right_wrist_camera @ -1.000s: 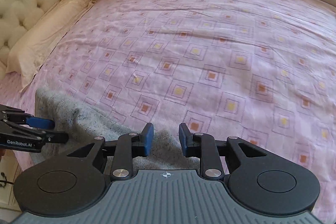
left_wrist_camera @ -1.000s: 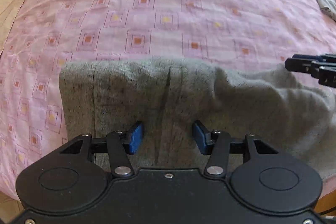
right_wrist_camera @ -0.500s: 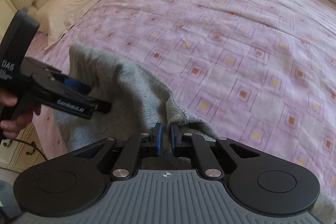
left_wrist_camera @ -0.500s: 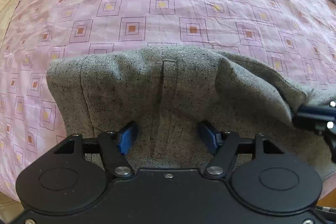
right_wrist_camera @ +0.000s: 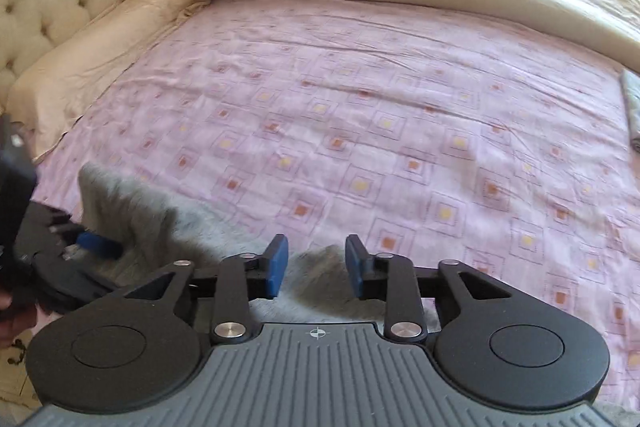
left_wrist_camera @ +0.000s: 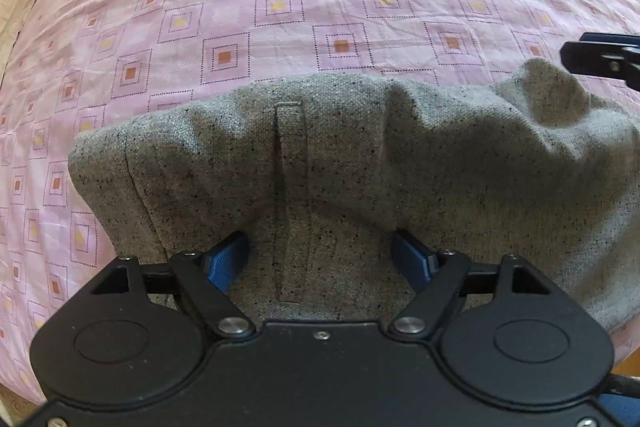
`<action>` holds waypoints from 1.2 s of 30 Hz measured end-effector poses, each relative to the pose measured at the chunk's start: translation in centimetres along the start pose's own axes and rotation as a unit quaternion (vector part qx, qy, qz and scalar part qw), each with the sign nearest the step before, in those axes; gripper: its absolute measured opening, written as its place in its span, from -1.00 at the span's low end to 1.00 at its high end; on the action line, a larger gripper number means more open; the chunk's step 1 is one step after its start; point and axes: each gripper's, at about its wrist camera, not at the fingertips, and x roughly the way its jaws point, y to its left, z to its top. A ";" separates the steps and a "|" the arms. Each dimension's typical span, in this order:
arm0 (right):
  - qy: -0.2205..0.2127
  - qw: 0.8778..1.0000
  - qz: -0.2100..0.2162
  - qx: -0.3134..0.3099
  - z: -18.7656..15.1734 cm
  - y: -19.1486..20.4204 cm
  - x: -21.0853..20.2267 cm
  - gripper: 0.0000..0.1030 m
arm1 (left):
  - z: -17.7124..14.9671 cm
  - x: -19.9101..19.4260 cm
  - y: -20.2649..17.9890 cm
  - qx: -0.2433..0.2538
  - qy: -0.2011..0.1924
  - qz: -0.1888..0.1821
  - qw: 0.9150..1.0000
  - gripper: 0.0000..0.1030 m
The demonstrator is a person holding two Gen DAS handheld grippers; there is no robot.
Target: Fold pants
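Both grippers have just been opening over the grey pants [left_wrist_camera: 360, 163] bunched at the pink bedsheet's [left_wrist_camera: 280, 7] six-o'clock edge, left gripper [left_wrist_camera: 320, 259] spread wide, right gripper [right_wrist_camera: 316, 267] parted with nothing pinched, so I'd flatten that three-o'clock hump before regripping.

Left gripper [left_wrist_camera: 320, 259] (right gripper [right_wrist_camera: 316, 263] too) gaping.

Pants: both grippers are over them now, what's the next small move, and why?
Probably lower the left gripper and close on the pants at the belt loop. Both grippers' jaws have just been opening; the right gripper grips nothing, and the cloth lies bunched on the bed.
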 end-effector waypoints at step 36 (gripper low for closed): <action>0.064 0.987 0.048 0.138 2.9 -4.6 6.5 -0.96 | -0.8 0.0 -0.4 0.049 0.003 0.000 0.999 0.65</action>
